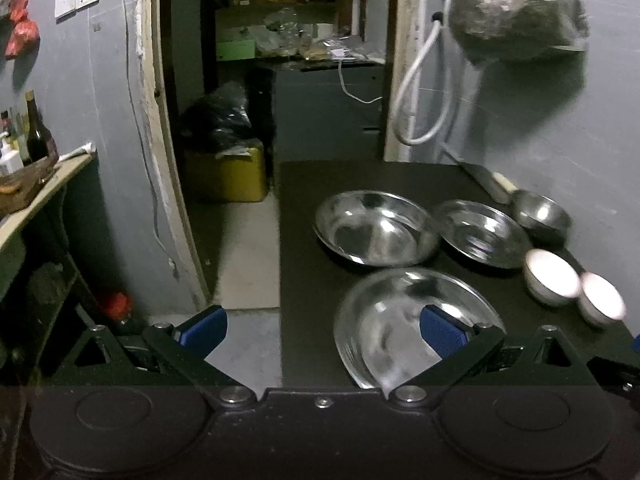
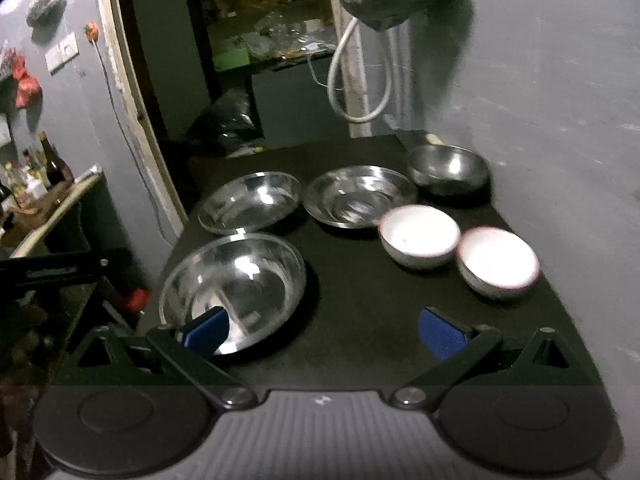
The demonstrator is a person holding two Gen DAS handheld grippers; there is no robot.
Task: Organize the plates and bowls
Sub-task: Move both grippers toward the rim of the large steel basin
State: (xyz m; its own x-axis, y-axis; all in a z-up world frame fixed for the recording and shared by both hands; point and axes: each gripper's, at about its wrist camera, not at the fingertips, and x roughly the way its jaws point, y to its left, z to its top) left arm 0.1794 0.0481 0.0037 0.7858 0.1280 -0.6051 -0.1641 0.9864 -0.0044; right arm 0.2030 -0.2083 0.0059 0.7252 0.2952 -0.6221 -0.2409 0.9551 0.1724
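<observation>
Six dishes lie unstacked on the black counter (image 2: 360, 320): three shiny steel plates, nearest one (image 2: 234, 286), a steel bowl (image 2: 448, 174), two white bowls (image 2: 418, 234). Both grippers, left (image 1: 322, 332) and right (image 2: 322, 330), hover with jaws apart, empty. Sorting seems unstarted; next, grasp the nearest plate's rim.

yellow box (image 1: 226, 174) on floor | dark bottle (image 1: 38, 132) on shelf | white hose (image 1: 420, 92) on wall

Silver plates (image 2: 234, 280), white bowls (image 2: 418, 234)

Black claws (image 1: 323, 330); blue ribbed pads (image 2: 442, 338)
</observation>
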